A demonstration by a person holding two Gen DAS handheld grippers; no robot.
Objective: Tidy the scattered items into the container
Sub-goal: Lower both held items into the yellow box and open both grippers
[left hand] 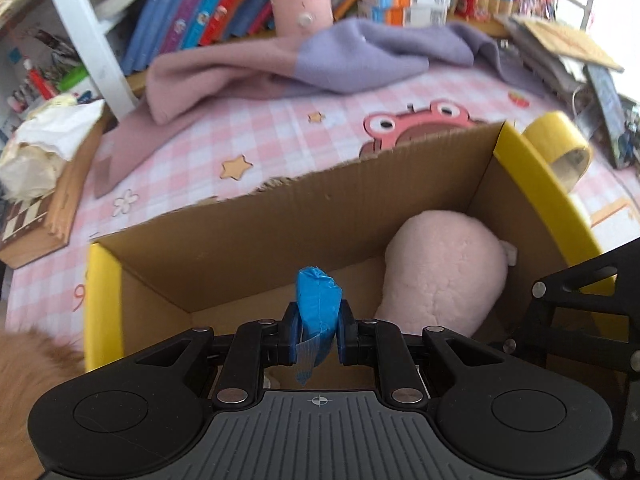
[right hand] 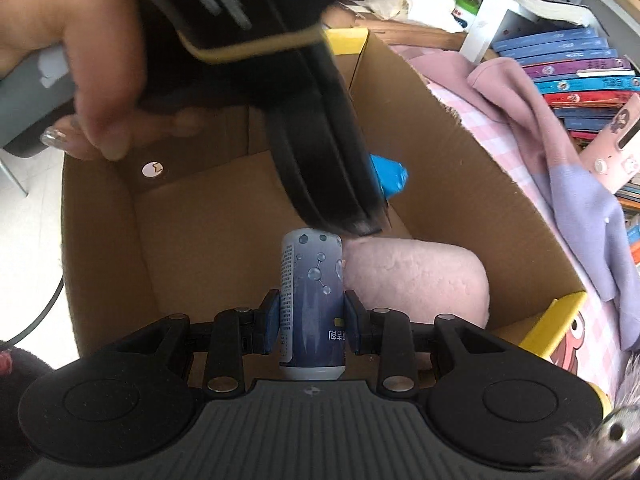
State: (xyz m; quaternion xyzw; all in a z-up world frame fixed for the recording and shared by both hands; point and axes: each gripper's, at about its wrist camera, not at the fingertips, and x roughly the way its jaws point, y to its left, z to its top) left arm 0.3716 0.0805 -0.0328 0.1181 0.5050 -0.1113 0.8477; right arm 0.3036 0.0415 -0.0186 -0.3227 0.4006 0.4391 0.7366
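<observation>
An open cardboard box with yellow tape on its corners stands on the pink checked surface. A pink plush item lies on the box floor at the right. My left gripper is shut on a crumpled blue wrapper and hovers over the box interior. In the right wrist view, my right gripper is shut on a blue-and-white cylindrical bottle, held above the box next to the pink plush item. The left tool and the blue wrapper cross just ahead of it.
A yellow tape roll sits beyond the box's right wall. A pink and lilac cloth lies behind, in front of a row of books. A wooden chessboard case rests at the left. A person's hand grips the left tool.
</observation>
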